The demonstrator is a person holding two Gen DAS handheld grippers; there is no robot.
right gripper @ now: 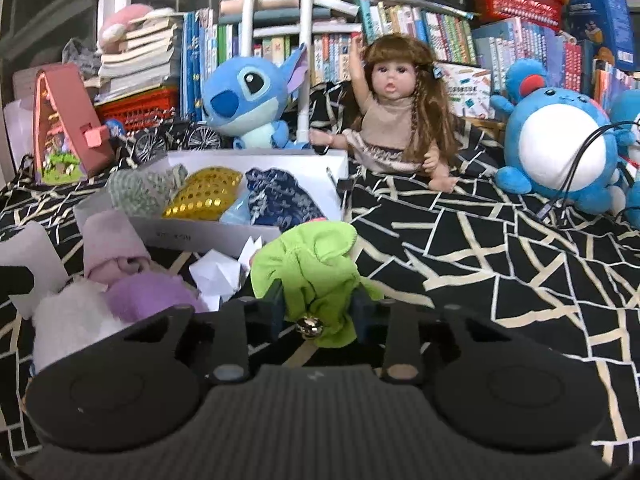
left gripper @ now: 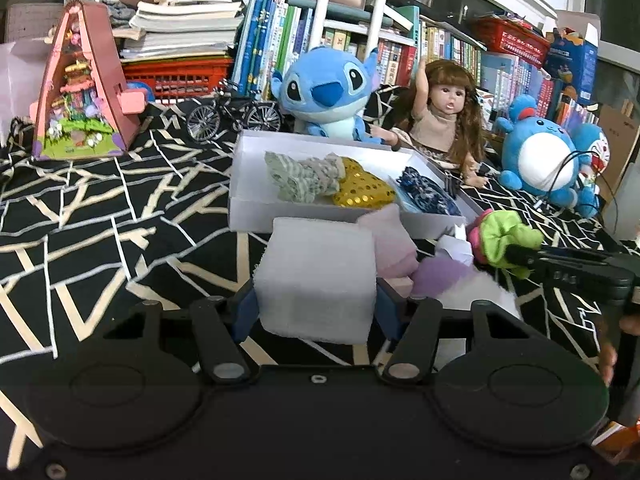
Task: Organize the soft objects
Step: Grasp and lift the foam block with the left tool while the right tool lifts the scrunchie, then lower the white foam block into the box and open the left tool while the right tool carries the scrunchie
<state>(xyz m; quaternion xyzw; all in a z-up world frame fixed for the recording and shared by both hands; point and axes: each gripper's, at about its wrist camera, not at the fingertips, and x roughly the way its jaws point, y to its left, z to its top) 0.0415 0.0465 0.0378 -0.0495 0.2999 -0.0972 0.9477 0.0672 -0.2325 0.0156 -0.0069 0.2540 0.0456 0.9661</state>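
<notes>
My left gripper point(left gripper: 316, 308) is shut on a white foam block point(left gripper: 318, 276), held above the black patterned cloth just in front of the white box point(left gripper: 248, 200). My right gripper point(right gripper: 318, 312) is shut on a green cloth toy point(right gripper: 312, 264) with a small bell; it also shows in the left wrist view point(left gripper: 504, 240). The box point(right gripper: 208, 232) holds a grey-green knit piece point(left gripper: 304, 176), a gold sequin pouch point(left gripper: 362, 188) and a dark blue patterned pouch point(left gripper: 426, 194). A pink soft piece point(right gripper: 112, 248), a purple one point(right gripper: 148, 294) and a white fluffy one point(right gripper: 68, 320) lie beside the box.
A Stitch plush point(left gripper: 326, 92), a doll point(left gripper: 440, 120) and a round blue plush point(left gripper: 540, 160) sit behind the box. A model bicycle point(left gripper: 234, 114), a pink toy house point(left gripper: 84, 88) and bookshelves point(left gripper: 460, 48) stand at the back. Crumpled white paper point(right gripper: 218, 272) lies near the box.
</notes>
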